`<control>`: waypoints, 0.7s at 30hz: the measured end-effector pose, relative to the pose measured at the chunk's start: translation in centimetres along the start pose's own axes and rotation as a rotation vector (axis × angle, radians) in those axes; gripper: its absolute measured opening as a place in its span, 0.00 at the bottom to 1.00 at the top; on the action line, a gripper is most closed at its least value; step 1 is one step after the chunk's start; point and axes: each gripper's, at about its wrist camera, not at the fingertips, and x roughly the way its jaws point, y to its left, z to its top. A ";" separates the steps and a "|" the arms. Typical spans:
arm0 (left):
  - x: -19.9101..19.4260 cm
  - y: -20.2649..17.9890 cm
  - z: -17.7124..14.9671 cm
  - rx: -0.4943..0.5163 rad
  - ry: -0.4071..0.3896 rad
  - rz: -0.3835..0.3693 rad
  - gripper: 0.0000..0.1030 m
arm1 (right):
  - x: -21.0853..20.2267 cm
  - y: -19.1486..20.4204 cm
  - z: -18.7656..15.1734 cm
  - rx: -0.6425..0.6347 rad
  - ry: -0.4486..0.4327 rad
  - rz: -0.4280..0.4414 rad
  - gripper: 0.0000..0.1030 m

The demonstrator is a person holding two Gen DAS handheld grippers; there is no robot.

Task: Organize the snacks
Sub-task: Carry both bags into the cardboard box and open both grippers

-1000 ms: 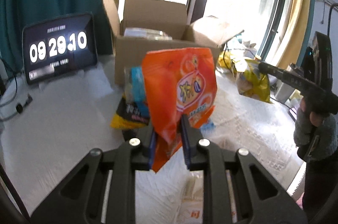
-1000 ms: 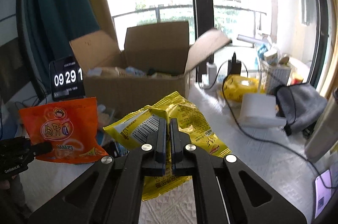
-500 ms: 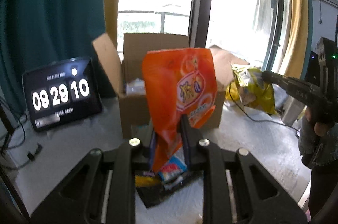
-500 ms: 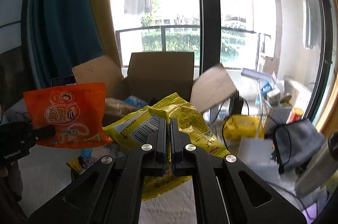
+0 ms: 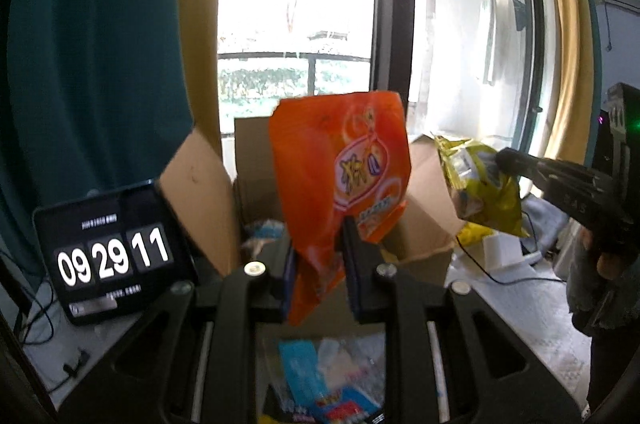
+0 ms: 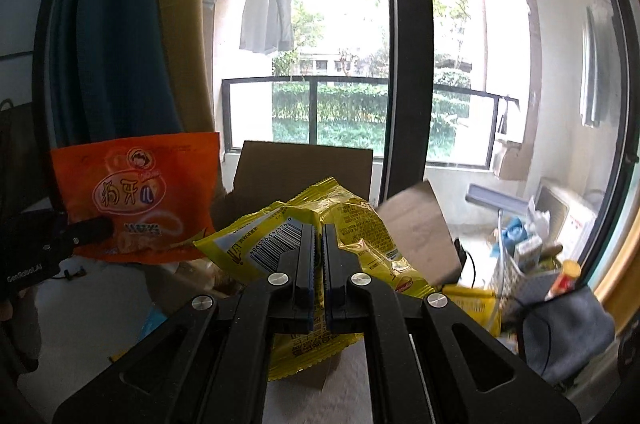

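Observation:
My left gripper (image 5: 318, 244) is shut on an orange snack bag (image 5: 340, 175) and holds it in the air in front of the open cardboard box (image 5: 256, 183). My right gripper (image 6: 319, 236) is shut on a yellow snack bag (image 6: 352, 224), also raised, near the box (image 6: 304, 163). The orange bag shows at the left of the right wrist view (image 6: 136, 191). The yellow bag shows at the right of the left wrist view (image 5: 476, 183). Some packets lie inside the box (image 5: 264, 228).
A tablet clock (image 5: 112, 256) stands left of the box. Several loose snack packets (image 5: 320, 380) lie on the white table below my left gripper. At the right are a grey cloth (image 6: 564, 324), cables and a basket of items (image 6: 524, 256). A window is behind.
Both grippers have risen with their bags, so the views now look higher, over the box toward the window. The loose packets have dropped to the bottom of the left wrist view.

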 end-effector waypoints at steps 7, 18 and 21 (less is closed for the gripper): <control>3.6 1.9 1.9 0.008 -0.016 0.059 0.21 | 3.6 -0.6 1.1 -0.013 -0.006 0.006 0.04; 10.5 4.5 2.8 -0.011 0.032 0.171 0.22 | 10.9 0.1 1.9 -0.023 0.020 0.041 0.04; 11.8 4.5 2.9 -0.013 0.043 0.203 0.27 | 13.1 0.5 1.9 -0.017 0.037 0.038 0.04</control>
